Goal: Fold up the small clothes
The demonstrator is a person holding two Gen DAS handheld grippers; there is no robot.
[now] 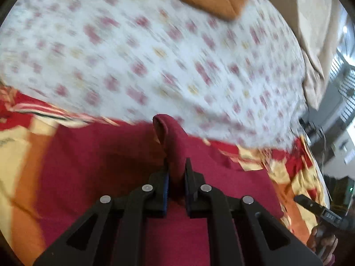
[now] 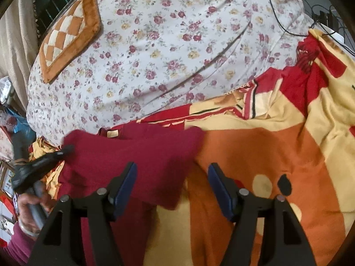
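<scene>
Bed surface: floral sheet (image 2: 168, 51) across the far part, a red, orange and cream blanket (image 2: 277, 146) over the near part, and an orange checked cushion (image 2: 68, 37) towards the far left corner in the right wrist view. Black cables (image 2: 286, 11) trail over the bed's far right edge.

We see the maroon garment (image 2: 137, 157) lying on the blanket at the near side of the bed, its collar label (image 2: 112, 133) facing up at the edge where blanket meets sheet.

Left tongs (image 1: 176, 175): closed on a bunched fold of the maroon garment, which stands up in a loop between the pads. Left wrist view is motion-blurred, so the sheet pattern is smeared. In the right wrist view we see these tongs at the garment's left edge, with the person's hand (image 2: 33, 206) around the handle and a maroon sleeve (image 2: 16, 246) below.

Right tongs (image 2: 172, 188): jaws well apart, nothing gripped. The garment's near right corner lies under the gap between them, left pad over the cloth, right pad over bare blanket. We cannot tell if the pads touch the fabric.
</scene>
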